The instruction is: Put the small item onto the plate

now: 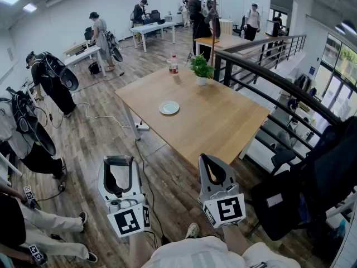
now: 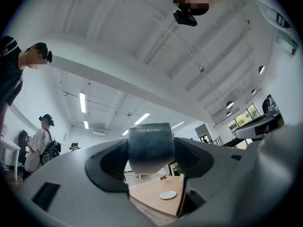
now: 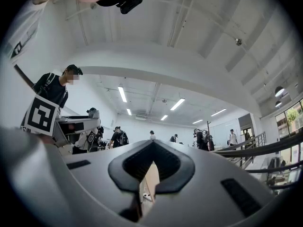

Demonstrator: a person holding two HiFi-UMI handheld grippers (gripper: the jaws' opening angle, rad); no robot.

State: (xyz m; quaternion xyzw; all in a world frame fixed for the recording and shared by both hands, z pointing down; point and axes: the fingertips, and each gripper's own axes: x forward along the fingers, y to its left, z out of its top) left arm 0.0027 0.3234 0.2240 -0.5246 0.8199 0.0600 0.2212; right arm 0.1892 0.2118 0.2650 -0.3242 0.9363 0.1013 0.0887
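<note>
The small item [image 2: 151, 148] is a dark grey-green cylinder. My left gripper [image 1: 118, 162] is shut on it, and the two black pads press its sides in the left gripper view. The white plate [image 1: 169, 107] lies empty near the middle of the wooden table [image 1: 223, 133], well ahead of both grippers. The plate [image 2: 167, 195] also shows small below the item in the left gripper view. My right gripper [image 1: 213, 162] hangs beside the left one, short of the table's near corner. Its jaws meet at the tips [image 3: 152, 148] with nothing between them.
A potted plant [image 1: 201, 68] and a red-labelled bottle [image 1: 173, 65] stand at the table's far end. A dark railing [image 1: 268, 77] runs along the table's right side. Several people [image 1: 50, 82] with equipment stand at the left and back. A cable [image 1: 100, 116] crosses the wooden floor.
</note>
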